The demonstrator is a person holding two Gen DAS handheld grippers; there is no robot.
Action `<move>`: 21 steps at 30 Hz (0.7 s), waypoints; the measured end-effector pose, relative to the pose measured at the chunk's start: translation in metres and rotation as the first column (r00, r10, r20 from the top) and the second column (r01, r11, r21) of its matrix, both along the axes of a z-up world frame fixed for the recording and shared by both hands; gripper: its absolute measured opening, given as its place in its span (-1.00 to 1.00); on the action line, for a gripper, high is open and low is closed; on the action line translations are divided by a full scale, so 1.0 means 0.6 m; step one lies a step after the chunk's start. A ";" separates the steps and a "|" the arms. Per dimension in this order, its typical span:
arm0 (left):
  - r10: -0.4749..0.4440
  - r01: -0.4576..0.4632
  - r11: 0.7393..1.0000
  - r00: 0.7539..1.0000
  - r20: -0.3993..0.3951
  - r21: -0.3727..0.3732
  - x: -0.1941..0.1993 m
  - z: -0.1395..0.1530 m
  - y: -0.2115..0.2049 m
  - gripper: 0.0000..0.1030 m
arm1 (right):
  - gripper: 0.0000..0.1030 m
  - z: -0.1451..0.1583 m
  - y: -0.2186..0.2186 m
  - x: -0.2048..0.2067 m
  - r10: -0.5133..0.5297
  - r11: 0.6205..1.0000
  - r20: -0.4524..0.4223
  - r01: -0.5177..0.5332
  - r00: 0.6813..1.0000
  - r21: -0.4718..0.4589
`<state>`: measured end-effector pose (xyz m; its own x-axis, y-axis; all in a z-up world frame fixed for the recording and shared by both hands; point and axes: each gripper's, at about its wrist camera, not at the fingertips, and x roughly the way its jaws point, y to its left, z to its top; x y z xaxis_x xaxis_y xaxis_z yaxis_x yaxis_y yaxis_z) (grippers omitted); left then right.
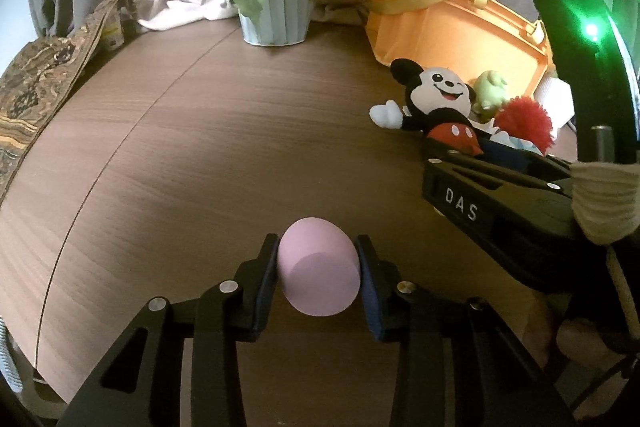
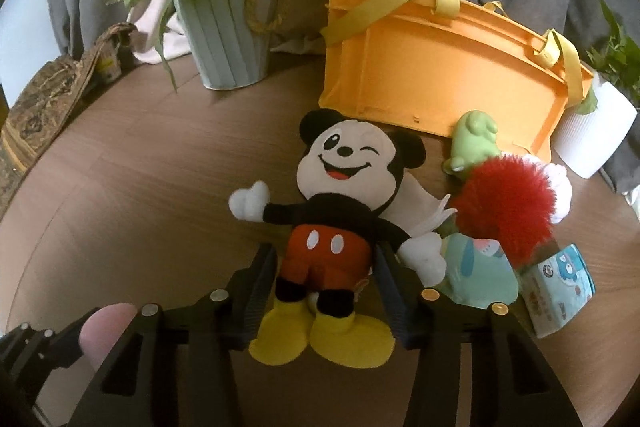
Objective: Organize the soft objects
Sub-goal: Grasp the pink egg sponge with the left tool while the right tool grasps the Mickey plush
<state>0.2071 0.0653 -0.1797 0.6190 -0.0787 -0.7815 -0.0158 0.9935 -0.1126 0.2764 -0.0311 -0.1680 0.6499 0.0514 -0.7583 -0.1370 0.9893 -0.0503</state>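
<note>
Left wrist view: pink sponge [image 1: 318, 269] sits between the left gripper [image 1: 318, 277] jaws, both pads pressing its sides, so it is pinched; the flat cut face points at the camera. Brown wood surface [image 1: 192, 155] lies bare ahead and to the left, up to the flower bucket [image 1: 274, 3] at the far edge and a patterned cloth [image 1: 36, 75] on the left rim. Right gripper [image 1: 472, 187] reaches in from the right, angled down toward the toy pile, a sleeve cuff [image 1: 604, 199] behind it.

Right wrist view: mouse plush [image 2: 340, 227] lies on its back, shorts and legs between the right gripper [image 2: 326, 287] jaws, pads at or touching the hips; firm pinch not clear. Red pom-pom [image 2: 506, 211], green plush [image 2: 474, 139] and printed packets [image 2: 560, 287] crowd the right side. Orange crate [image 2: 440, 75] lies tipped just behind. Open surface to the left. Pink sponge shows at lower left.
</note>
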 end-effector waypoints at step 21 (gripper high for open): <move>-0.072 0.080 0.994 0.993 0.097 -0.079 0.008 0.074 0.053 -0.31 | -0.23 0.057 -0.002 -0.051 -0.119 0.992 0.062 0.116 0.991 0.059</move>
<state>0.2119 0.0972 -0.1354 0.6790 -0.1902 -0.7091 0.0740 0.9787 -0.1916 0.2461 -0.0326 -0.1335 0.7018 0.0126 -0.7123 -0.0180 0.9998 0.0000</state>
